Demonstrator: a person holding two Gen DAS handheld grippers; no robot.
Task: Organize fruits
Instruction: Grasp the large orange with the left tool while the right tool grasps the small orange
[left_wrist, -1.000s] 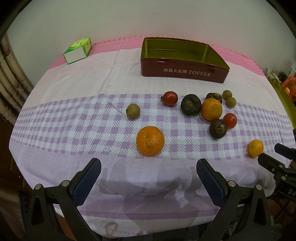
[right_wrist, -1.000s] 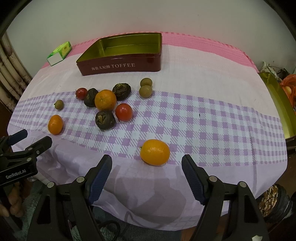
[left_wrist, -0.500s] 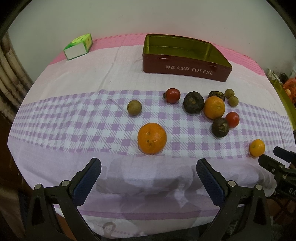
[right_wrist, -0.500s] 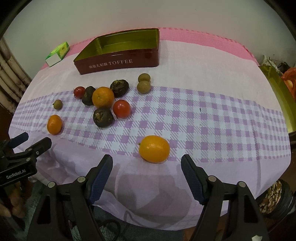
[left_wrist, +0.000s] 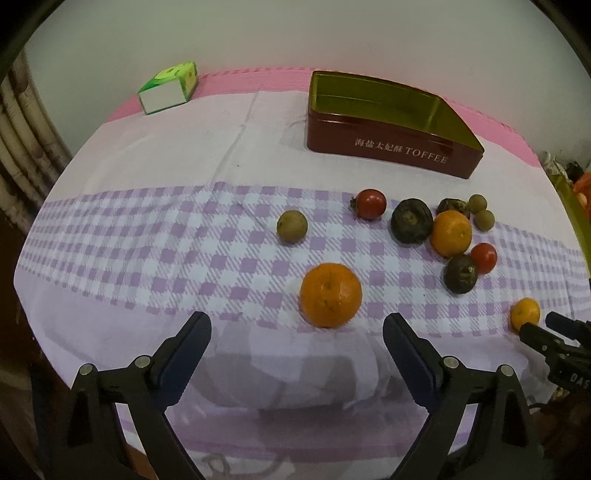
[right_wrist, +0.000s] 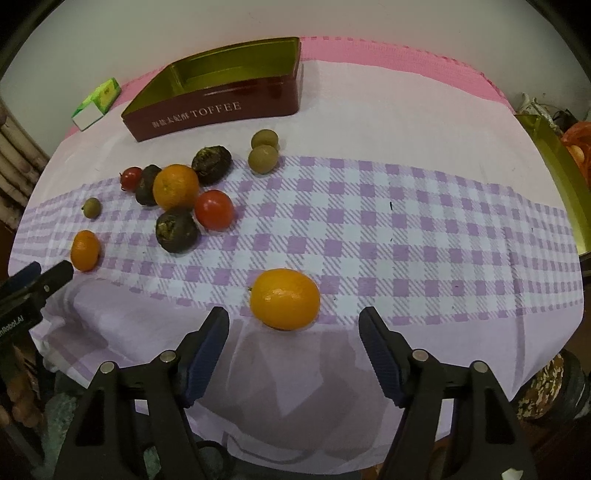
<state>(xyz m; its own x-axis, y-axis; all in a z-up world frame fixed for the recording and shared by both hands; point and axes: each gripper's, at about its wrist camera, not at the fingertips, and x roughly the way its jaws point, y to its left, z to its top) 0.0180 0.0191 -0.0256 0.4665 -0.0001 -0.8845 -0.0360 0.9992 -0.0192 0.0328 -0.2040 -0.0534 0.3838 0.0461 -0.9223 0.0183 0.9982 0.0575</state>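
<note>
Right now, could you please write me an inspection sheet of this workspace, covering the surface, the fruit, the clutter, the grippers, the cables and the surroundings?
Surface: tablecloth, pink, white and purple check, wrinkled at the near edge.
Job's things: toffee tin open, nothing seen inside; large orange before the left gripper; smooth orange fruit before the right gripper; fruit cluster of orange, red, dark and greenish pieces loose on the cloth.
Clutter: green and white carton at the far corner.
Grippers: left gripper and right gripper both open, jaws just been closing, nothing between them.
Cables: nothing seen.
Surroundings: pale wall behind.
</note>
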